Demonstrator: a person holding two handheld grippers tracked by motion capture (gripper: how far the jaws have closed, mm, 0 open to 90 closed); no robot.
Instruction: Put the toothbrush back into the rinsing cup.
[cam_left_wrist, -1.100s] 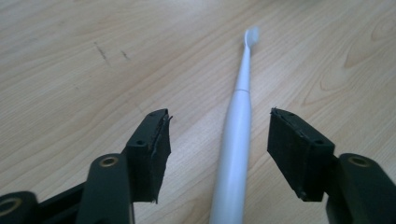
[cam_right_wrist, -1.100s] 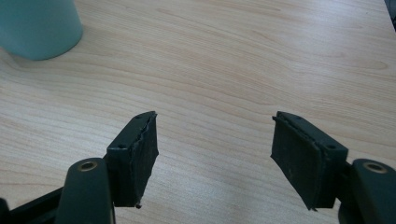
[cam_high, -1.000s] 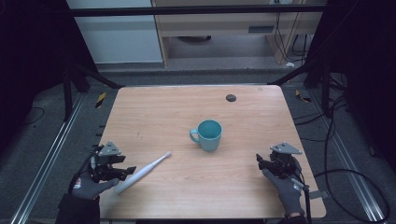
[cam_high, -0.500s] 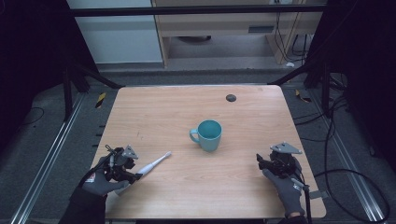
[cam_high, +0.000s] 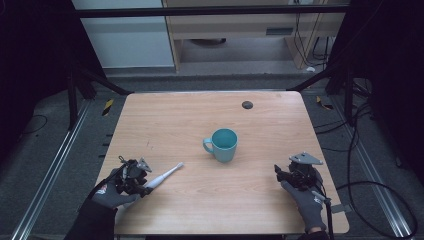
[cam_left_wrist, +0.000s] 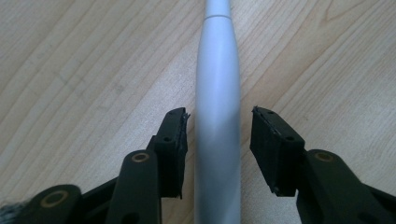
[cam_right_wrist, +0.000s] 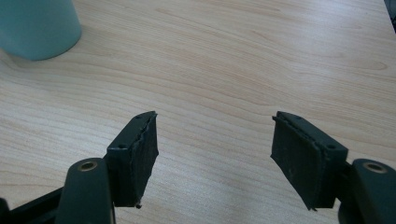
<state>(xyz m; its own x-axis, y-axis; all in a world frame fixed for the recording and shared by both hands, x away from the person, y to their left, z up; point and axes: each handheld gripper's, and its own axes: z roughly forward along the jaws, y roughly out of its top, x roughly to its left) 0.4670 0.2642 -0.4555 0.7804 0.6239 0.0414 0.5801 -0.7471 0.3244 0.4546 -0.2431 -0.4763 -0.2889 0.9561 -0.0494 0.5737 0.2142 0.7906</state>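
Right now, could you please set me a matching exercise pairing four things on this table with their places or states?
Things:
1. electric toothbrush
2. teal mug
3. right claw
4. small dark disc

Places or states:
A. near the table's far edge
B. open over bare wood
C. lying between the left claw's jaws
D. upright at mid-table

Pairs: 1-C, 2-D, 3-B, 4-A

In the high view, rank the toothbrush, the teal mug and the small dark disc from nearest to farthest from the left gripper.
1. Toothbrush: white, its handle lies between the open jaws of the left gripper, near the table's front left.
2. Teal mug: mid-table, handle turned left.
3. Small dark disc: near the far edge.
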